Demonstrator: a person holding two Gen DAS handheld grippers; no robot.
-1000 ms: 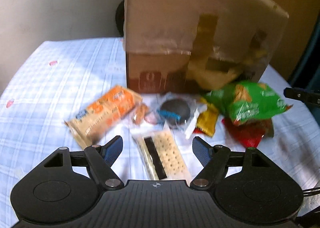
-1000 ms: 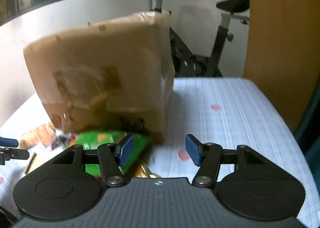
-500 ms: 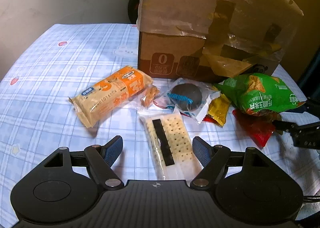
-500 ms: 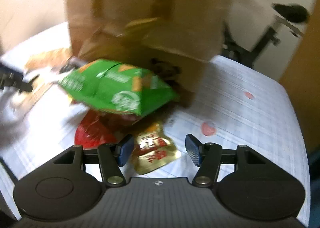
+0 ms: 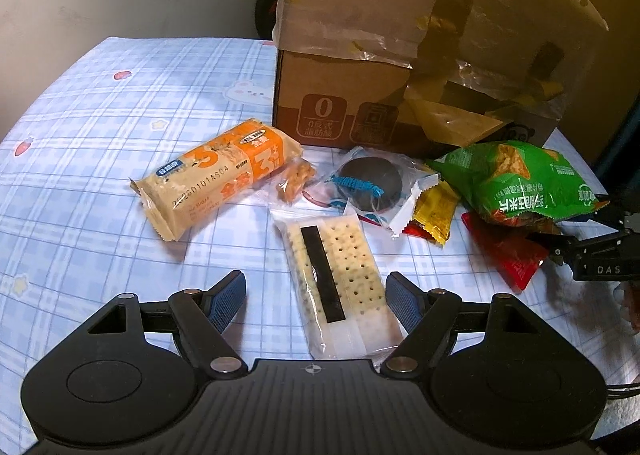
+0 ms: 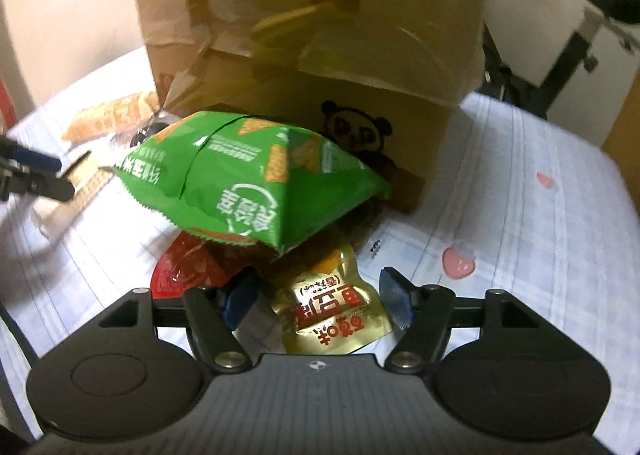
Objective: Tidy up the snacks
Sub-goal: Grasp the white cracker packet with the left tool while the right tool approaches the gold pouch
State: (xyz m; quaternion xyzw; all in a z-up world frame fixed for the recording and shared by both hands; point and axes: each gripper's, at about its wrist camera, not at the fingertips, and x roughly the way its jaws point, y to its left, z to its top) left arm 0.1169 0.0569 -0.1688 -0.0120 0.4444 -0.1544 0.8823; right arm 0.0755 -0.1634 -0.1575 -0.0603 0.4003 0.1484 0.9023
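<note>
The left gripper [image 5: 316, 297] hangs open astride the clear-wrapped pale cracker pack [image 5: 340, 279]. The right gripper [image 6: 318, 301] has dropped onto the small gold foil pouch [image 6: 332, 311] (below the green chip bag [image 6: 256, 179]), jaws just widened, untouching; pickup looks imminent.

Green chip bag [image 6: 256, 183], blue-checked tablecloth [image 5: 100, 143], gold pouch [image 6: 336, 311].

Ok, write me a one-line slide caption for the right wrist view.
Right gripper, jaws just opened wider, straddles a gold pouch under a green chip bag beside the cardboard box.
</note>
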